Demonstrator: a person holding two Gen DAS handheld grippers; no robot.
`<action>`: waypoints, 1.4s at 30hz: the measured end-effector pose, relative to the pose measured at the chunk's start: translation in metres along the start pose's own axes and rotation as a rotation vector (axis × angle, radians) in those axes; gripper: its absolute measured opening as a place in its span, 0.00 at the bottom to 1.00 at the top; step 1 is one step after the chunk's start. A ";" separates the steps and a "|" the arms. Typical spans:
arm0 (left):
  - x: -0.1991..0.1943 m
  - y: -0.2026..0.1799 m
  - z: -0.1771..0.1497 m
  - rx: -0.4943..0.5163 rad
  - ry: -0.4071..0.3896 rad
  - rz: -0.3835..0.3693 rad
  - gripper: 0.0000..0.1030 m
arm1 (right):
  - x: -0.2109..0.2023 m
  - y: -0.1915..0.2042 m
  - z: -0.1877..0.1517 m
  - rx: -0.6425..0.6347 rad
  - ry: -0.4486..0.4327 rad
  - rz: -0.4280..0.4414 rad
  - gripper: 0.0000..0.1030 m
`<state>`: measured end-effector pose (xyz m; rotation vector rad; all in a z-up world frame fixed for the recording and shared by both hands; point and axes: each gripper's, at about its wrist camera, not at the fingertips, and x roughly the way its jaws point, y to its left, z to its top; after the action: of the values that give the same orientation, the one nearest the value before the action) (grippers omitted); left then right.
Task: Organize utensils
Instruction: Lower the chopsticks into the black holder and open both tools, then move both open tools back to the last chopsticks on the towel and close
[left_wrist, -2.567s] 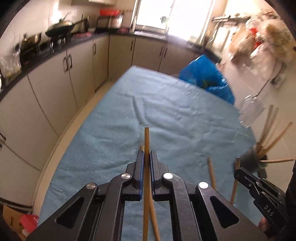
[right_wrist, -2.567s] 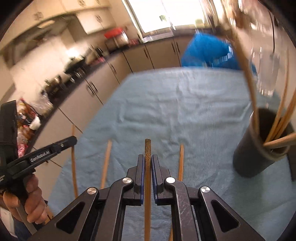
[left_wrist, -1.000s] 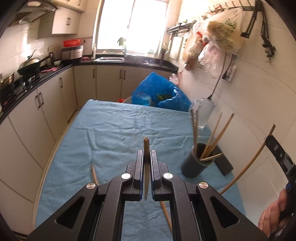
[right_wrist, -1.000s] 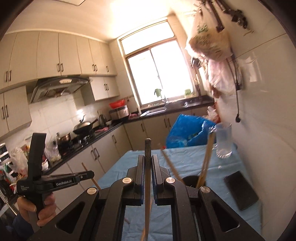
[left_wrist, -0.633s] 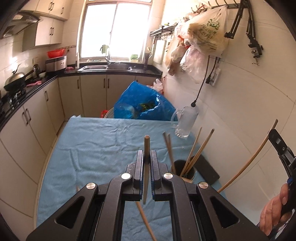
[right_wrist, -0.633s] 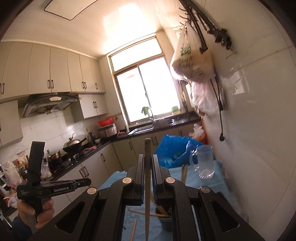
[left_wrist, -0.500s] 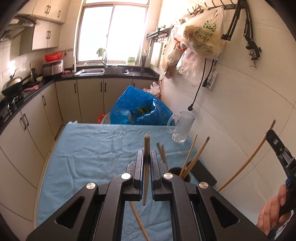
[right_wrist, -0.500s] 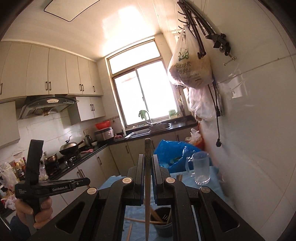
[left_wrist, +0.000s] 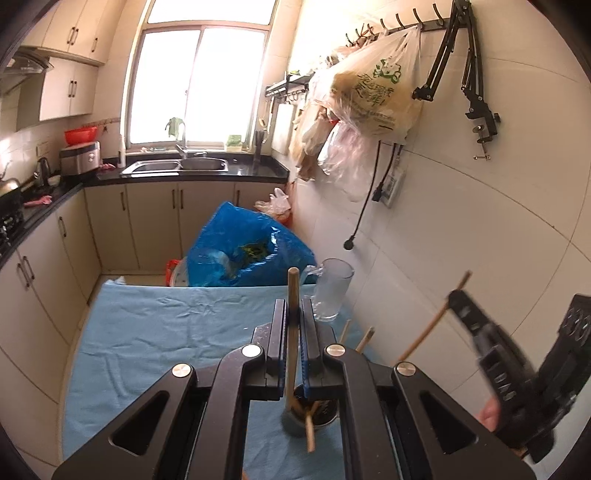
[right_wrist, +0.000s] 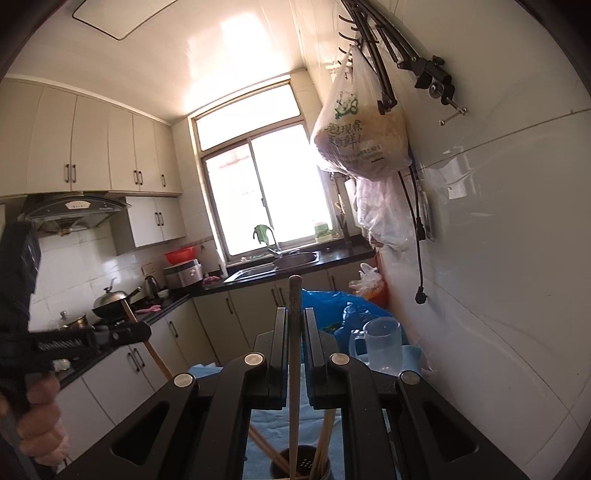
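Left wrist view sits high above the blue-clothed table (left_wrist: 155, 332), tipped down along its own fingers, facing the window (left_wrist: 199, 85) at top centre and the sink (left_wrist: 177, 166) beneath it. The dark holder (left_wrist: 314, 413) shows close, low in the frame just under the fingers. Right wrist view rides right over that same holder (right_wrist: 299, 463), at the bottom edge, and pitches up higher: ceiling fills the top, window (right_wrist: 258, 199) mid-frame. Both views share the window wall, the blue bag (left_wrist: 243, 251) (right_wrist: 332, 306), the clear jug (left_wrist: 332, 288) (right_wrist: 382, 343) and the hanging sack (left_wrist: 376, 96) (right_wrist: 358, 140). Each catches the other handset at its edge: lower right in the left view, lower left in the right.
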<state>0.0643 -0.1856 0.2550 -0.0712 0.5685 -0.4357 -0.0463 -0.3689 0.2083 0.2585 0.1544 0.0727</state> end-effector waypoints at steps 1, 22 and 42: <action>0.007 -0.002 0.000 0.002 0.006 -0.011 0.06 | 0.004 -0.002 -0.002 0.004 0.006 -0.004 0.07; 0.100 0.006 -0.063 -0.008 0.210 -0.003 0.06 | 0.077 -0.039 -0.074 0.066 0.267 -0.037 0.09; -0.004 0.087 -0.101 -0.184 0.083 0.127 0.93 | 0.004 -0.044 -0.079 0.016 0.216 -0.098 0.92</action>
<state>0.0406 -0.1003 0.1562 -0.1928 0.6901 -0.2629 -0.0532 -0.3909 0.1205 0.2585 0.3824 0.0021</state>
